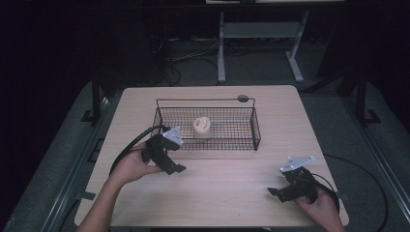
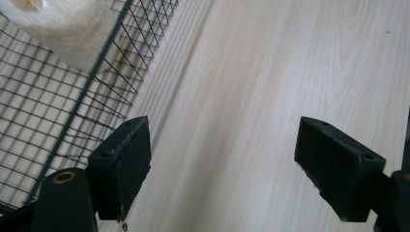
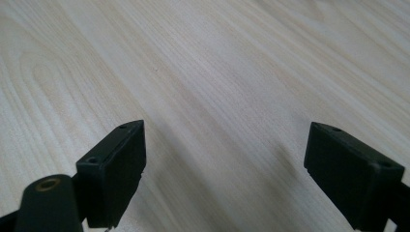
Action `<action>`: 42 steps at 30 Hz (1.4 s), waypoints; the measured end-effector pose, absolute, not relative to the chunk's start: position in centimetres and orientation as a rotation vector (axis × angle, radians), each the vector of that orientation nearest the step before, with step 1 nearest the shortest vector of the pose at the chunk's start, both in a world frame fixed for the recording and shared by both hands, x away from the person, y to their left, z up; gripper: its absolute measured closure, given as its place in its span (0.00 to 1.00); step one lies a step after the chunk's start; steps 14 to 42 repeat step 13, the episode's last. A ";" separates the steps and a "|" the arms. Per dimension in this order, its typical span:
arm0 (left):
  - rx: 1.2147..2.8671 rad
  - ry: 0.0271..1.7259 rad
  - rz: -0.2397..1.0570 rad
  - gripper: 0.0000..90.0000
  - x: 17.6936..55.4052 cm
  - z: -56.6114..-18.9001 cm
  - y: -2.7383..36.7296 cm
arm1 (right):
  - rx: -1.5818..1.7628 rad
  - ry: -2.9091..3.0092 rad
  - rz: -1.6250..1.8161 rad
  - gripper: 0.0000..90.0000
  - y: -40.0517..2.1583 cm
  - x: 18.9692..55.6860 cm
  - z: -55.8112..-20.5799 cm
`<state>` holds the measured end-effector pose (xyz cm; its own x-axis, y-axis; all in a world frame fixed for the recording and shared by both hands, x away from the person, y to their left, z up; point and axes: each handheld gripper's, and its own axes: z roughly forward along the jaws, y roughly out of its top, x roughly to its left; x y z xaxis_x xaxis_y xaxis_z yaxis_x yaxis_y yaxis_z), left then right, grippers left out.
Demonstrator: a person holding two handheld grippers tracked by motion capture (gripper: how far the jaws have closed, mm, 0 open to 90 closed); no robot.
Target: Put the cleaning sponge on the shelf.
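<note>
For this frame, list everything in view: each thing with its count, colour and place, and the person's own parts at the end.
table: one, light wood, centre of the high view.
wire basket: one, black, on the far middle of the table.
roll: one, cream-white, inside the basket, left of its middle; what it is made of cannot be told.
round disc: one, dark grey, on the table behind the basket's far right corner.
desk frame: one, white-legged, on the floor beyond the table.
cables: several, dark, on the floor behind the table.
left gripper: one, black, jaws open, just in front of the basket's left end.
right gripper: one, black, jaws open, near the table's front right.
hands: two, one on each gripper.
</note>
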<state>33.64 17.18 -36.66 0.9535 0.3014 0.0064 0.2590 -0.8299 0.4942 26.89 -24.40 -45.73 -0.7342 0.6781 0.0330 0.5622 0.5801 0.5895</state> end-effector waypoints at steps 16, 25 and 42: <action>2.578 0.420 0.134 0.22 31.1 -38.6 18.4 | 1.031 2.612 0.864 0.16 -24.5 26.8 -45.9; 2.578 0.420 0.134 0.22 31.1 -38.6 18.4 | 1.031 2.612 0.864 0.16 -24.5 26.8 -45.9; 2.578 0.420 0.134 0.22 31.1 -38.6 18.4 | 1.031 2.612 0.864 0.16 -24.5 26.8 -45.9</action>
